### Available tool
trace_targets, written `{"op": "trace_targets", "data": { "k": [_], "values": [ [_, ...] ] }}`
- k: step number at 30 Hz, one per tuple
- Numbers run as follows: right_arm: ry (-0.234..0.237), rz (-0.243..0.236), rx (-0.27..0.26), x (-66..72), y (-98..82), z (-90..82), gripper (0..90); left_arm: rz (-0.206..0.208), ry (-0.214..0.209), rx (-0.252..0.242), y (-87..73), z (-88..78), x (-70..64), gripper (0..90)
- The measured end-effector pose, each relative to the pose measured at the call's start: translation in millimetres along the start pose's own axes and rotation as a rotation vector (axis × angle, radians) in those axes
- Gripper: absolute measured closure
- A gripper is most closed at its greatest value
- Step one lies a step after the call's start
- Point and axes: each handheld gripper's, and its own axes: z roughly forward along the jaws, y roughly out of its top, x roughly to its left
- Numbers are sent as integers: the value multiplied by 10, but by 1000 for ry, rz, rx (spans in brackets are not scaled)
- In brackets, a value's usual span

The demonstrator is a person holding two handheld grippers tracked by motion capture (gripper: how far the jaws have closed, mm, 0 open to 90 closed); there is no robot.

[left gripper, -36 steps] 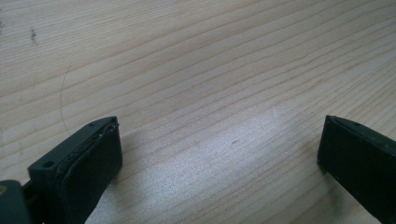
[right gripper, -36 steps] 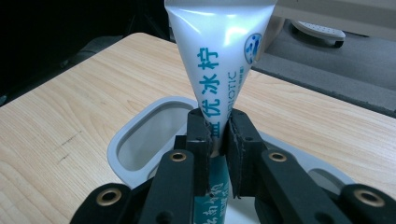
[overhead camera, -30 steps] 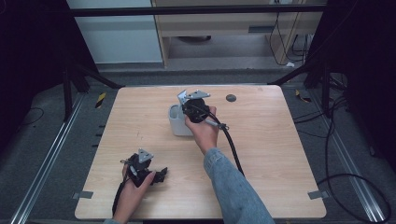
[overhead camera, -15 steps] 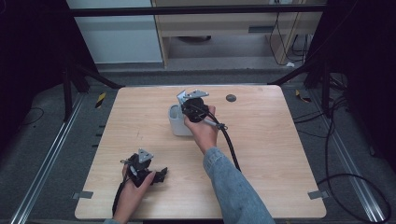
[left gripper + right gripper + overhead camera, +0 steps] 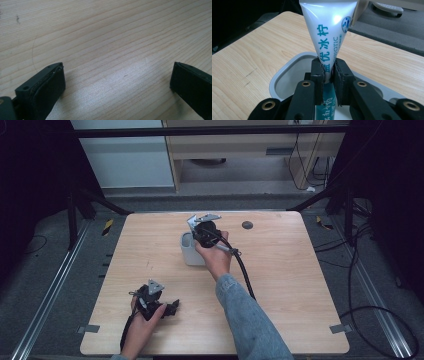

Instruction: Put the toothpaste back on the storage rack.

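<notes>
So the right tool point(image 5: 327, 75) is clamping a single toothpaste tube point(image 5: 328, 30), jaws squeezed tight on the narrow part of it. The tube is standing upright, long axis vertical, with the wide flat crimped end pointing up and the narrow end heading down into a grey cup point(image 5: 287, 75). The cup is sitting on the counter point(image 5: 280, 270) a bit left of centre, closer to the far edge than the near one, and the tube is hanging right over its opening, partly inside it.

The writing is running lengthwise along the tube in teal on silver-white: Chinese characters that look like 益优冰柠, plus Latin letters ending in "IOTIC" (the start is getting hidden by the curve of the tube). There's also a small round blue logo near the wide end.

The left tool point(image 5: 152, 301) is resting near the front-left corner of the counter, jaws spread wide with nothing between them, just bare wood grain.

Count: one tube, one cup, two tools, and one small dark round disc point(image 5: 247, 225) lying near the far edge of the counter.
</notes>
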Motion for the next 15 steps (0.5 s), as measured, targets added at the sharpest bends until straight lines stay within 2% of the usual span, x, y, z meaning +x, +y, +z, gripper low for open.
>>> {"op": "trace_targets", "data": {
  "k": [7, 15],
  "values": [
    [15, 19, 9, -42, 6, 10, 784, 2, 0, 1, 0, 0, 1, 0],
    [16, 13, 8, -46, 28, -13, 766, 2, 0, 1, 0, 0, 1, 0]
  ]
}}
